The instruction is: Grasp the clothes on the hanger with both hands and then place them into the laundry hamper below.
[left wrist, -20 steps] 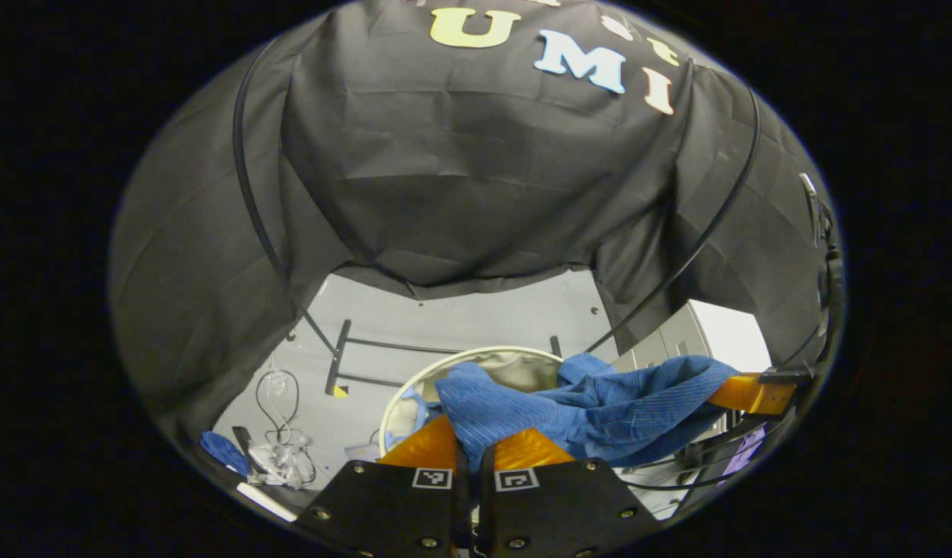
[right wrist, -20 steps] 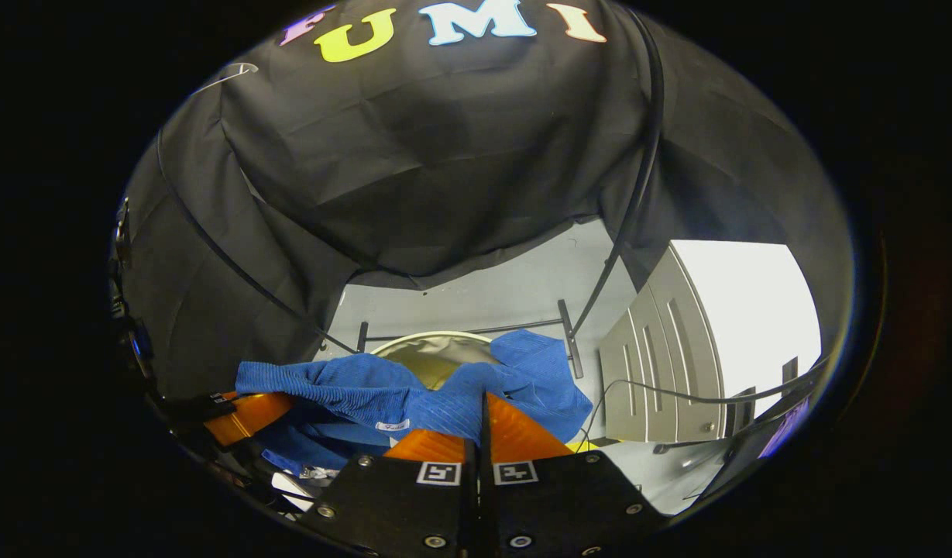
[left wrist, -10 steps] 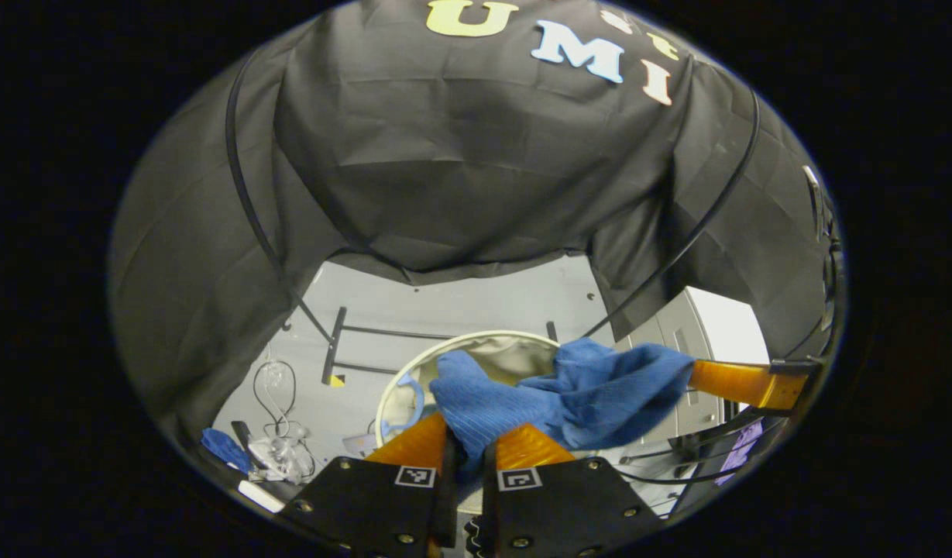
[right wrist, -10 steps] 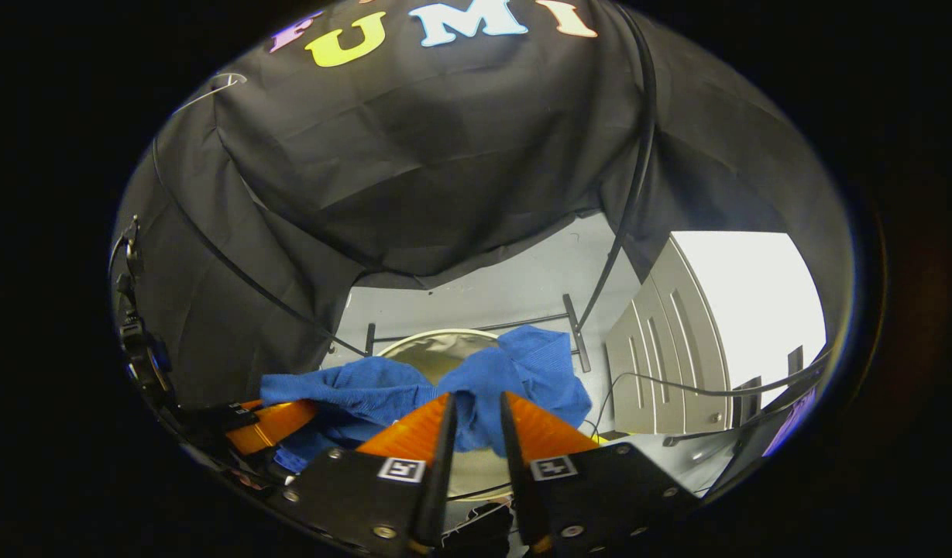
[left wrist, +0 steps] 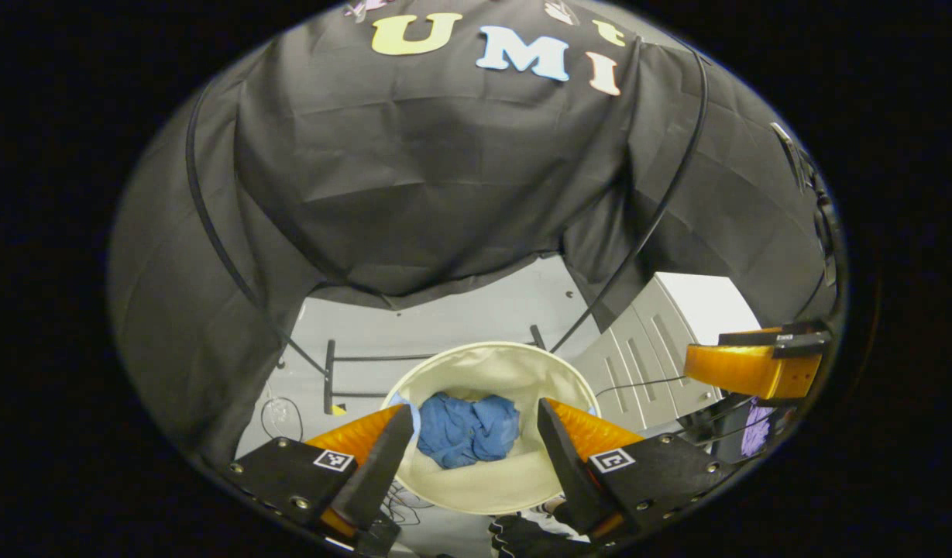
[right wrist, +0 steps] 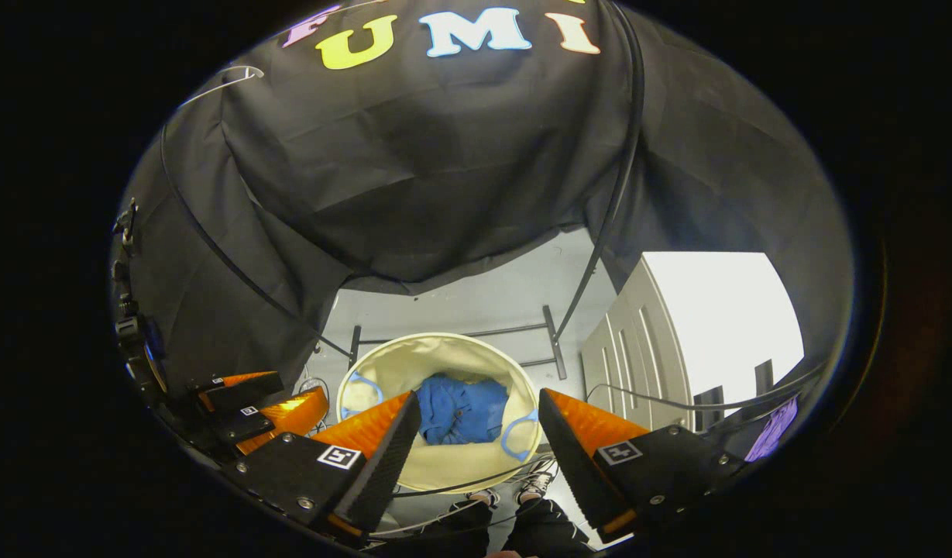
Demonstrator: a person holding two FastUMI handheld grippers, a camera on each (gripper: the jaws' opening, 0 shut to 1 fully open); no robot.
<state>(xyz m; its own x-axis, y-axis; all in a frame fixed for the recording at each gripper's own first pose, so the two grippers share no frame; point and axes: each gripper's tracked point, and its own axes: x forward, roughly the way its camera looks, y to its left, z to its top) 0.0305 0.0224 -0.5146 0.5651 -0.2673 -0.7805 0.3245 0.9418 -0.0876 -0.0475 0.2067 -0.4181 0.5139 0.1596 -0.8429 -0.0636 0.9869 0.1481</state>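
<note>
- The left gripper hangs above the hamper with its fingers spread wide and nothing between them.
- The right gripper is just as wide open and just as empty, poised over the same opening.
- The blue clothes lie crumpled at the bottom of the cream laundry hamper, apart from both tools.
- The hamper stands on the grey floor, in front of a black rack base.
- Judged from this, the drop is done; all that seems left is to draw both tools away.
</note>
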